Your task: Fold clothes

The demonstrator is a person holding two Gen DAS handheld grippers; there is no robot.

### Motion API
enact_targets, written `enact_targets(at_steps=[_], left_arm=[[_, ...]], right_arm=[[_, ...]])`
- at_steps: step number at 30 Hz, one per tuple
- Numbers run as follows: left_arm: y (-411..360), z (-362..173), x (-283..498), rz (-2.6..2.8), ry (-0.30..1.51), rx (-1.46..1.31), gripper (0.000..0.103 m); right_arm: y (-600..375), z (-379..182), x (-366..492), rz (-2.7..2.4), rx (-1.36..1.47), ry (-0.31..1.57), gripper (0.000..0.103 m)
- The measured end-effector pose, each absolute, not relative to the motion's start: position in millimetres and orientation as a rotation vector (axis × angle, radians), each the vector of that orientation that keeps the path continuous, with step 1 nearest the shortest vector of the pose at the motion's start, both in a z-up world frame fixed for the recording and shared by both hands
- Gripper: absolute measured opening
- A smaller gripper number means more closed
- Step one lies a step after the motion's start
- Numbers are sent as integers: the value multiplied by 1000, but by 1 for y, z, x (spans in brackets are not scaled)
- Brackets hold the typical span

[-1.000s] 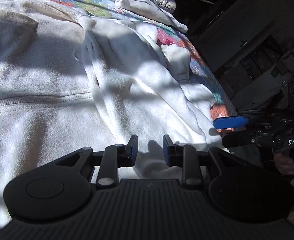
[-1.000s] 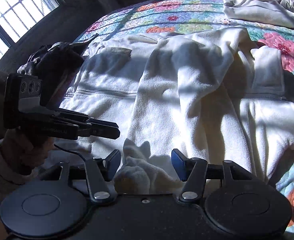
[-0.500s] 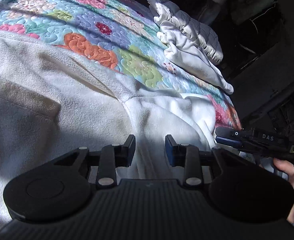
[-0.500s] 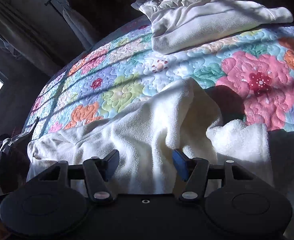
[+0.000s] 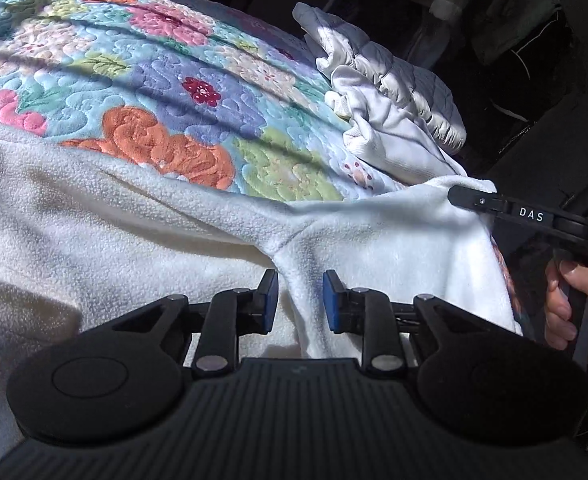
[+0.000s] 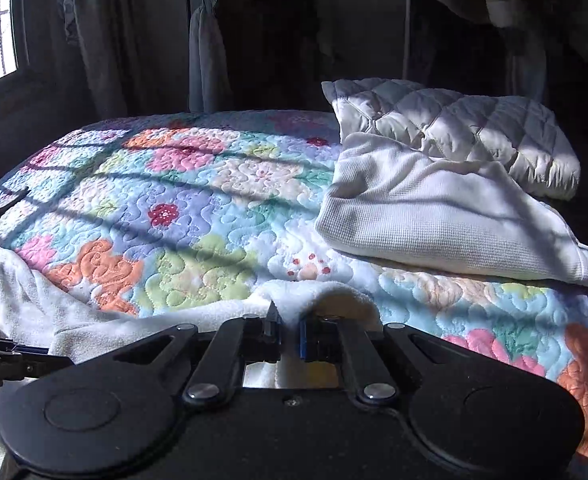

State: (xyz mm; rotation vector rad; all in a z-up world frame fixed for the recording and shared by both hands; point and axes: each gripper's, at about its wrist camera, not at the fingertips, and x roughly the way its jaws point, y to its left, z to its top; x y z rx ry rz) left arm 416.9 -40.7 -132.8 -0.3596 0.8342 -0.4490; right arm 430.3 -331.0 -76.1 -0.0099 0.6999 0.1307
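The right gripper [image 6: 289,334] is pinched tight on a fold of the cream fleece garment [image 5: 141,240]. The left gripper [image 5: 297,300] stands partly open astride a fleece ridge. The fleece lies spread over the flowered quilt [image 6: 181,208], near 2 folded white pieces [image 6: 434,208].

Cream fleece [image 5: 133,220]; floral quilt [image 6: 197,216] (pastel, orange blooms).

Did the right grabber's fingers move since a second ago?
Yes. The right gripper has squeezed shut on the white fleece, and it has moved up the flowery quilt toward the folded clothes.
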Motion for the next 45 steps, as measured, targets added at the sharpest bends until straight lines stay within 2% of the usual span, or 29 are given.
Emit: enact_targets(at_steps=[2, 4, 6, 9, 13, 14, 19, 21, 25, 26, 27, 29, 34, 36, 38, 45], left_arm=[[-48, -136, 421, -420, 842, -294, 24], [-50, -139, 422, -388, 872, -277, 25], [-47, -139, 417, -374, 885, -287, 26], [-35, -124, 394, -412, 845, -337, 30], [-31, -105, 347, -449, 855, -289, 40], [-31, -103, 334, -445, 866, -272, 44], [-32, -106, 259, -445, 927, -208, 47], [-33, -110, 229, -451, 951, -185, 49], [-32, -122, 181, -436, 1023, -185, 50], [-31, -126, 175, -423, 1049, -189, 50], [-30, -128, 168, -410, 1074, -180, 50], [-31, -130, 155, -395, 1122, -141, 50], [-29, -113, 130, -393, 1055, -131, 51], [-30, -105, 122, -374, 1033, -108, 52], [-31, -98, 114, -342, 1035, -78, 58], [-16, -92, 95, -255, 1085, -143, 70]], right_arm=[[-336, -72, 443, 121, 12, 703, 7], [-335, -87, 454, 117, 17, 784, 10], [-335, -98, 454, 70, 18, 832, 31], [-337, -100, 424, 11, 96, 849, 47], [-340, -82, 361, 79, 261, 898, 54], [-338, -77, 340, 92, 295, 918, 59], [-319, -72, 244, 184, 329, 1051, 61], [-309, -80, 207, 229, 306, 1102, 68], [-289, -112, 144, 259, 230, 1179, 68], [-285, -120, 131, 267, 214, 1192, 66], [-282, -126, 121, 279, 181, 1199, 57], [-274, -125, 109, 284, 38, 1194, 52], [-261, -118, 90, 212, -143, 1125, 54], [-261, -111, 83, 195, -116, 1092, 54], [-263, -102, 75, 233, -53, 1068, 54], [-253, -91, 55, 301, 21, 1056, 61]])
